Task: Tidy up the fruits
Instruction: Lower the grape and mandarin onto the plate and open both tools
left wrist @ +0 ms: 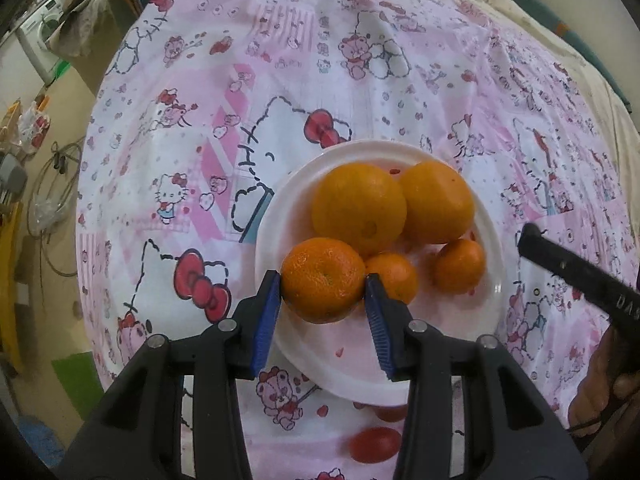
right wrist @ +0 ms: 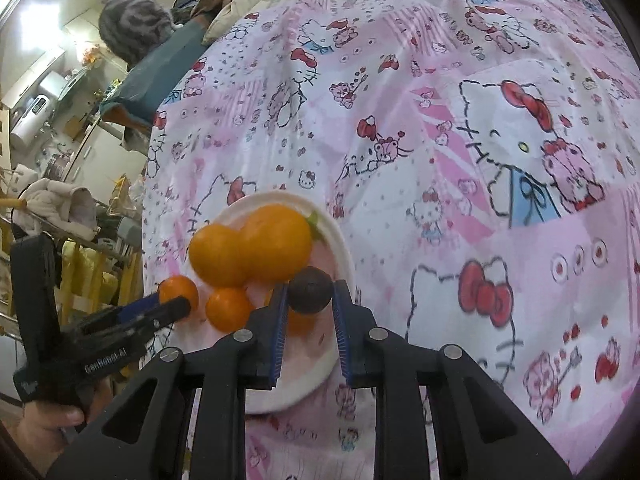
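A white plate (left wrist: pixel 328 364) on the cartoon-print cloth holds two big oranges (left wrist: pixel 358 208) and two small mandarins (left wrist: pixel 460 266). My left gripper (left wrist: pixel 323 280) is shut on a third mandarin (left wrist: pixel 323 272) over the plate's near-left part. In the right wrist view, my right gripper (right wrist: pixel 311 290) is shut on a dark round fruit (right wrist: pixel 310 288) just above the plate (right wrist: pixel 304 376), beside the oranges (right wrist: pixel 276 244). The left gripper (right wrist: pixel 172 300) with its mandarin (right wrist: pixel 178 288) shows at the plate's left side.
Two red tomato-like fruits (left wrist: pixel 374 444) lie on the cloth (left wrist: pixel 200 128) just in front of the plate. A hand (right wrist: pixel 48 420) holds the left gripper's handle. Room clutter and a washing machine (left wrist: pixel 44 36) lie past the cloth's left edge.
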